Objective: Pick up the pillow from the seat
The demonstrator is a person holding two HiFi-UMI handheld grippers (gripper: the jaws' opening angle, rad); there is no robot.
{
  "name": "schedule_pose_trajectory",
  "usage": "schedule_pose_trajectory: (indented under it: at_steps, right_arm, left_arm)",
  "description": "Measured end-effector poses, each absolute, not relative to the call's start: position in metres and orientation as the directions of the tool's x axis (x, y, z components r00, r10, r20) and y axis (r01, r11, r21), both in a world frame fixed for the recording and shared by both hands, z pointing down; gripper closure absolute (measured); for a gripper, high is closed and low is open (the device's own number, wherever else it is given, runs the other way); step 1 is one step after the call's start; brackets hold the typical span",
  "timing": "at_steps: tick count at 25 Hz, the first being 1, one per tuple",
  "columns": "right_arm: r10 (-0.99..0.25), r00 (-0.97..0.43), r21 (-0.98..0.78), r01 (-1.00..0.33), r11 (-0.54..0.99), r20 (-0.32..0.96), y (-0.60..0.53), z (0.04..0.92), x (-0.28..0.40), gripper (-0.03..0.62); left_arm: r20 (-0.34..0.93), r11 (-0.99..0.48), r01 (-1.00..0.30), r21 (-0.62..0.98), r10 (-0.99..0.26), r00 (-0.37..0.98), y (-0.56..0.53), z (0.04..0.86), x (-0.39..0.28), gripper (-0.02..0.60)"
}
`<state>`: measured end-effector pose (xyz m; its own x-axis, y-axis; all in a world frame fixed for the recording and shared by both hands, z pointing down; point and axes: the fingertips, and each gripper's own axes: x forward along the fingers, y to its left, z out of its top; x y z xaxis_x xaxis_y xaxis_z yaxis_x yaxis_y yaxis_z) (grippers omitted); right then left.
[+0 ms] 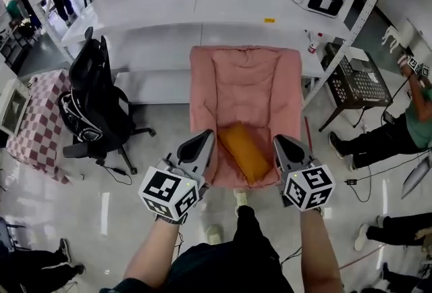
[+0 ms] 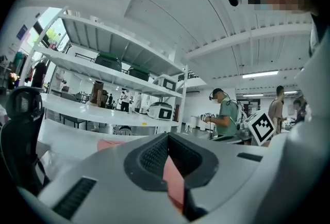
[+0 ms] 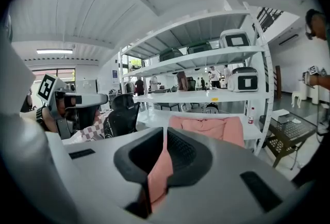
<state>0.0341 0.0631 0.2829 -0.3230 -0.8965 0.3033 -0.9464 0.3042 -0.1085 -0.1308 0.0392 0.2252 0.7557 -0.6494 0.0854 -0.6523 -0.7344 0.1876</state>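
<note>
White shelving is backing the pink padded armchair (image 1: 246, 92), its seat carrying the plump orange fabric pillow (image 1: 244, 152). My left gripper (image 1: 208, 137) and right gripper (image 1: 278, 140) are flanking it, jaws closed and empty; I'd be opening them first.

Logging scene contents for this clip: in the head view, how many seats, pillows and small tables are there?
Seats: 2 (pink armchair, black office chair)
Pillows: 1 (orange pillow, lying on the pink armchair)
Small tables: 2 (checked-cloth table, black mesh table)
Total: 5
</note>
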Motion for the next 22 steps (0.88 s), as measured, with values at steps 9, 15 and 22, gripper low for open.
schedule_pose_trajectory:
  at_steps: [9, 15, 22]
  right_arm:
    - [-0.830, -0.391, -0.166, -0.920, 0.355, 0.398, -0.034, 0.359, 0.069, 0.589]
    - [-0.805, -0.410, -0.183, -0.912, 0.367, 0.429, -0.098, 0.410, 0.094, 0.589]
    - [-0.726, -0.463, -0.254, -0.886, 0.388, 0.508, -0.147, 0.496, 0.108, 0.589]
  left_arm:
    - [0.147, -0.675, -0.712, 0.192, -0.698, 0.701, -0.047, 0.281, -0.094, 0.575]
    - [0.205, -0.631, -0.750, 0.198, -0.722, 0.661, -0.110, 0.335, -0.076, 0.575]
    - [0.274, -0.599, -0.770, 0.221, -0.719, 0.638, -0.158, 0.403, -0.056, 0.575]
